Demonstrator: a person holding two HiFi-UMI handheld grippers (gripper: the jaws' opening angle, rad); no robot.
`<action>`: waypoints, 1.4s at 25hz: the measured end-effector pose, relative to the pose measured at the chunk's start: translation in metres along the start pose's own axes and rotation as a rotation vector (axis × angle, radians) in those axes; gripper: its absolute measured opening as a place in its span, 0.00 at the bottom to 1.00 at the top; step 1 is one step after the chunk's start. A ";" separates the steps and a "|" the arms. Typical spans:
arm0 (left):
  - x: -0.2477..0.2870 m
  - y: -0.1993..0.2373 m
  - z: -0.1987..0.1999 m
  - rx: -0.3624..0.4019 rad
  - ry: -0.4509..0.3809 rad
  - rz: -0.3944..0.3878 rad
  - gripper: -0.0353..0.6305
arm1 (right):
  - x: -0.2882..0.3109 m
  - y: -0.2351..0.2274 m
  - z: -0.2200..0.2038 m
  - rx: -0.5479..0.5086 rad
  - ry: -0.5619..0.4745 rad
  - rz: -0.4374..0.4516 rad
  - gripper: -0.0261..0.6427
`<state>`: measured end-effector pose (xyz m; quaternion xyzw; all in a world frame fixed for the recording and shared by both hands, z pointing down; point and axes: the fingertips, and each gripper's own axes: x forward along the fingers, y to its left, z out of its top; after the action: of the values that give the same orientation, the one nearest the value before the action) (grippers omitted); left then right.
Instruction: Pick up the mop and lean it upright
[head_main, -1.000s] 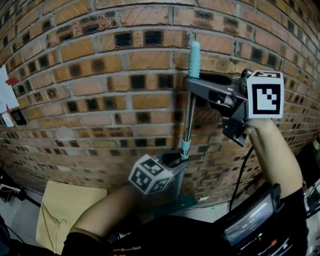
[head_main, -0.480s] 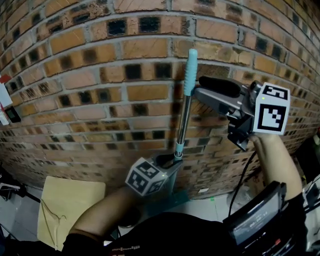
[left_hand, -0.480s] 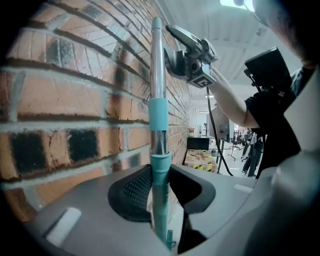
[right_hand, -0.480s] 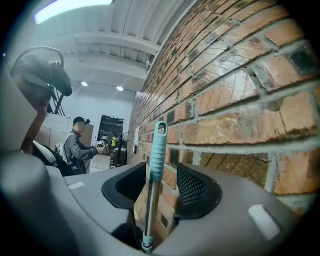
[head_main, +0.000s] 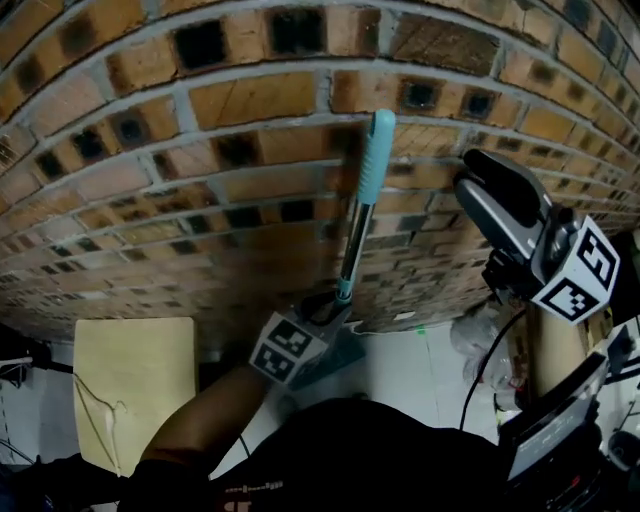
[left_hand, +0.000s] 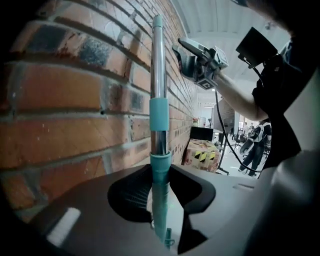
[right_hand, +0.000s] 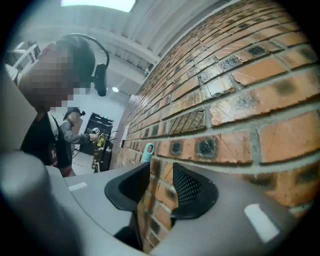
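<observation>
Brick fills most of what we see: a big red-brown brick wall (head_main: 200, 150) stands right in front of us. The mop (head_main: 358, 215) stands against it, with its long shiny pole nearly straight up and its blue-green top end on the bricks. Its flat foot (head_main: 350, 362) is down by the floor.

Our left gripper (head_main: 330, 308) is low on the pole, with its jaws closed on the mop at a blue-green ring. Our right gripper (head_main: 485, 185) is off to the right, near the wall, and does not touch the mop. Its jaws are apart with nothing between them.

We think the leaning step is almost done. Next we need to open the left jaws slowly and pull straight back, so we do not knock the pole sideways. If the top slides along the bricks, the mop could fall.

From the head view we see the whole mop and both grippers, but not inside the jaws. The left gripper view shows the pole (left_hand: 159, 90) sitting tight between its jaws, and a striped box (left_hand: 202, 152) far behind. The right gripper view shows only bricks in its open gap, and the small top end (right_hand: 147, 150) of the mop beside the wall.
</observation>
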<state>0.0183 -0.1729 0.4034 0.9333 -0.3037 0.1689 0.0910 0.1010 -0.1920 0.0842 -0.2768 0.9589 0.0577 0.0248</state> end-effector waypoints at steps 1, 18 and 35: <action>0.005 0.000 -0.012 -0.009 0.007 0.000 0.22 | -0.005 -0.002 -0.013 -0.007 0.002 -0.010 0.27; 0.053 0.003 -0.181 -0.015 0.079 -0.042 0.22 | -0.049 -0.017 -0.208 0.194 0.068 -0.093 0.27; 0.069 0.002 -0.231 -0.014 0.072 -0.046 0.22 | -0.067 -0.002 -0.269 0.264 0.090 -0.127 0.26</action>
<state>0.0096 -0.1483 0.6426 0.9327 -0.2796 0.1983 0.1122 0.1550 -0.1921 0.3565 -0.3335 0.9388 -0.0831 0.0216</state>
